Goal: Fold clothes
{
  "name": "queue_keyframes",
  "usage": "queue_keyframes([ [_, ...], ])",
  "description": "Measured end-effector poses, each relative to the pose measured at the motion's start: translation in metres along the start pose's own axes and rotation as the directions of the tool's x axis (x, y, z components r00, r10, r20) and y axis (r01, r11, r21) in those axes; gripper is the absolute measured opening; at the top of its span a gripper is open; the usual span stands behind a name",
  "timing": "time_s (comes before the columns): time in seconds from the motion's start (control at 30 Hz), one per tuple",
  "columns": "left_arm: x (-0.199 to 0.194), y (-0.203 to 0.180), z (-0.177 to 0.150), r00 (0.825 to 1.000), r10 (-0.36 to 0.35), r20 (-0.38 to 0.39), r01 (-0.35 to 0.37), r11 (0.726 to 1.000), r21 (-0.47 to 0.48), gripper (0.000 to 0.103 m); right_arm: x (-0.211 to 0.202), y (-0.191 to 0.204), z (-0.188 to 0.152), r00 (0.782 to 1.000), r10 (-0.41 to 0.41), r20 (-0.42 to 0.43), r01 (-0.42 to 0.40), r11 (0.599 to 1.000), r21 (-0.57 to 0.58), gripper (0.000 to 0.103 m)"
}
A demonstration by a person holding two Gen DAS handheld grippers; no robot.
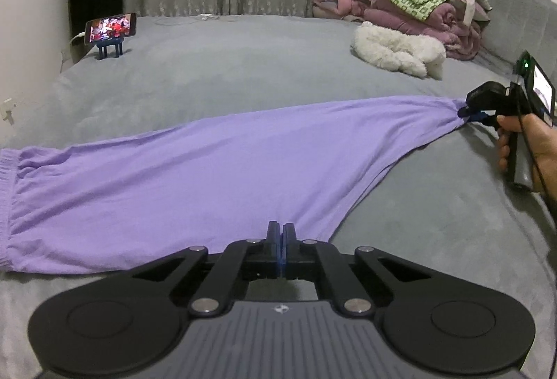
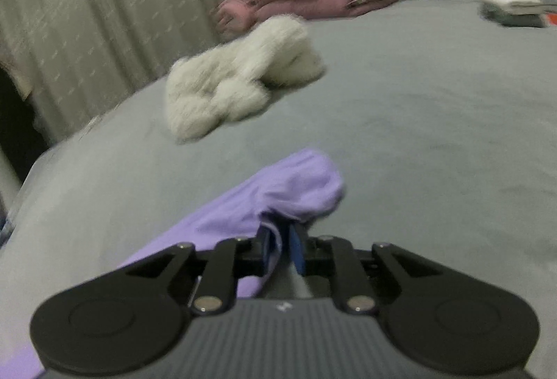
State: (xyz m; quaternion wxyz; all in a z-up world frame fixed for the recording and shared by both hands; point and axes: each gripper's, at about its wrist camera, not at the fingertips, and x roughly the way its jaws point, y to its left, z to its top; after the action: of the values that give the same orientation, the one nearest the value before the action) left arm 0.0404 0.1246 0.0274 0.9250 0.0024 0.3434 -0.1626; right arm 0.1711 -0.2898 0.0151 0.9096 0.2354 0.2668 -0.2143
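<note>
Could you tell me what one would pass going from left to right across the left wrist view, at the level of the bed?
Phone on its stand → purple garment → fluffy white item → pile of clothes → right gripper pinching the garment's far corner.

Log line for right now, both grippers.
left gripper: shut on purple garment edge | right gripper: cloth between jaws, grip unclear | garment: stretched across grey bed
</note>
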Motion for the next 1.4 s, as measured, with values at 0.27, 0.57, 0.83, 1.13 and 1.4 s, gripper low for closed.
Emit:
queue_keyframes([
  [0.27, -0.007, 0.009, 0.001, 0.999, -0.032, -0.034, 0.03, 0.998, -0.051, 0.001, -0.037, -0.001, -0.003, 0.997, -0.042, 0.068, 0.037, 0.997, 0.063, 0.034],
  [0.57, -0.025, 0.028, 0.001, 0.999, -0.036, -0.012, 0.034, 0.994, -0.106, 0.006, -0.114, -0.009, -0.023, 0.993, 0.113, 0.042, -0.121, 0.939, 0.322, 0.048],
  [0.83, -0.022, 0.05, 0.0, 1.0, 0.012, -0.014, -0.014, 0.982, -0.186, 0.006, -0.186, 0.023, 0.095, 0.95, 0.276, 0.144, -0.287, 0.956, 0.061, 0.073],
  [1.13, -0.019, 0.047, -0.003, 0.999, 0.028, -0.016, -0.031, 0.987, -0.161, 0.006, -0.045, 0.055, 0.127, 0.932, 0.093, -0.35, -0.234, 0.893, -0.386, 0.067],
  [1.4, -0.016, 0.048, -0.004, 0.998, 0.06, -0.007, -0.061, 0.988, -0.145, 0.006, 0.056, 0.027, 0.101, 0.889, -0.086, -0.45, -0.18, 0.838, -0.515, 0.065],
])
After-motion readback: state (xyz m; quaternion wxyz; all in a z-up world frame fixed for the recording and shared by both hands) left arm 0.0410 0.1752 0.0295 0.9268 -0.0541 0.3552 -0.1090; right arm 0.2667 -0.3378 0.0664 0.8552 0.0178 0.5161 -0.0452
